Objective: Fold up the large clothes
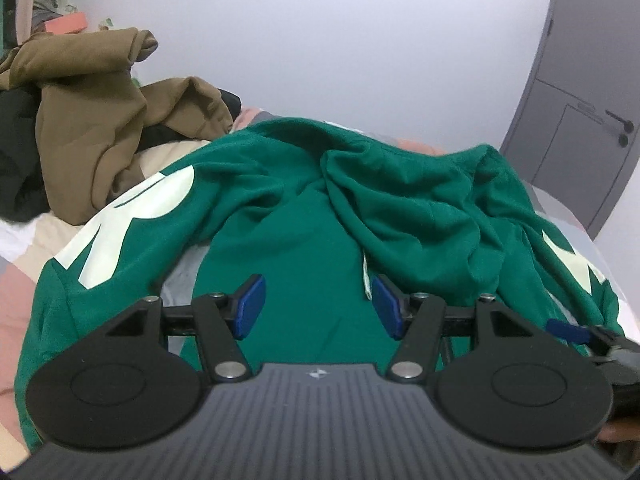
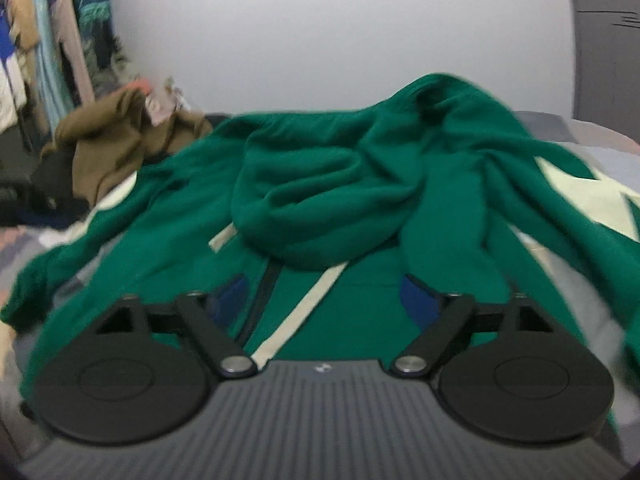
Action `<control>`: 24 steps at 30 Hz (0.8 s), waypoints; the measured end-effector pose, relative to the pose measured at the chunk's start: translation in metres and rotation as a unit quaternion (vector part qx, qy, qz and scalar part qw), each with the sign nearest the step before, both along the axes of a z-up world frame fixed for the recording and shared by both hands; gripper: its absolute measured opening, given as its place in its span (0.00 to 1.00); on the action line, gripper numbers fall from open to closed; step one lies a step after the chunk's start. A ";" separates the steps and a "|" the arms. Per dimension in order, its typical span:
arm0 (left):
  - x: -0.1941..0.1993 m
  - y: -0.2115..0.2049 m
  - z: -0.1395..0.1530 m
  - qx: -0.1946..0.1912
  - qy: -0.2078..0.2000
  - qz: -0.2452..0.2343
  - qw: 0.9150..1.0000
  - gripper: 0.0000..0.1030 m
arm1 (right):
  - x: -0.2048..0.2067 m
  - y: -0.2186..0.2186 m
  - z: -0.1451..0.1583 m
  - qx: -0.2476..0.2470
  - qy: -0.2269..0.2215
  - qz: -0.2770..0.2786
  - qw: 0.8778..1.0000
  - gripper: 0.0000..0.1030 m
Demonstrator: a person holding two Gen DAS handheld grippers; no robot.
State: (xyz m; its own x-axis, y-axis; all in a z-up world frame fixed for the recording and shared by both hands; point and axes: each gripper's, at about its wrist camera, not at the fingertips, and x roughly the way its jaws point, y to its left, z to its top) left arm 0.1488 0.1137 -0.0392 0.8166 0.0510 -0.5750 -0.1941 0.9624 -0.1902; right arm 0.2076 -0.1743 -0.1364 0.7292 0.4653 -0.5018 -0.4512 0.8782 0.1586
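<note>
A large green hoodie [image 1: 304, 232] lies spread on the bed, with pale prints on its sleeves [image 1: 132, 216]. Its hood [image 1: 420, 208] is bunched up over the chest. My left gripper [image 1: 318, 306] hovers open just above the flat green front, its blue pads apart and nothing between them. At the right edge of that view shows one of the right gripper's fingers [image 1: 568, 330]. The right wrist view is blurred: the hoodie [image 2: 352, 152] fills it, with a cream drawstring [image 2: 304, 312] running down under the hood [image 2: 320, 208]. My right gripper [image 2: 324, 300] stands wide open over the drawstring, not gripping it.
A brown garment [image 1: 100, 120] is heaped on dark clothes at the back left, seen too as a brown heap [image 2: 108, 136] from the right wrist. A patchwork bedspread [image 1: 16, 300] lies underneath. A grey door [image 1: 580, 100] stands at the right. Hanging clothes [image 2: 48, 48] fill the far left.
</note>
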 end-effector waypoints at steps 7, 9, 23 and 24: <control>0.015 0.012 -0.019 -0.003 0.009 0.020 1.000 0.63 | 0.070 0.050 -0.033 0.008 0.027 -0.012 1.000 0.88; 0.020 0.019 -0.025 -0.015 0.018 0.024 0.999 0.63 | 0.091 0.073 -0.040 -0.017 0.018 -0.015 1.000 0.88; 0.068 0.047 -0.072 -0.015 0.021 0.061 0.998 0.63 | 0.277 0.153 0.009 -0.112 -0.064 -0.068 0.989 0.41; 0.074 0.047 -0.076 -0.013 0.017 0.059 0.998 0.63 | 0.289 0.159 0.017 -0.117 -0.073 -0.070 0.988 0.40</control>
State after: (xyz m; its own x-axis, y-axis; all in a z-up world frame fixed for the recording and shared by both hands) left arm 0.2232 0.1607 -0.1156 0.7857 0.1313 -0.6045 -0.3133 0.9271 -0.2058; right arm 0.4970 -0.0148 -0.1191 0.8511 0.2380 -0.4680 -0.3257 0.9384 -0.1150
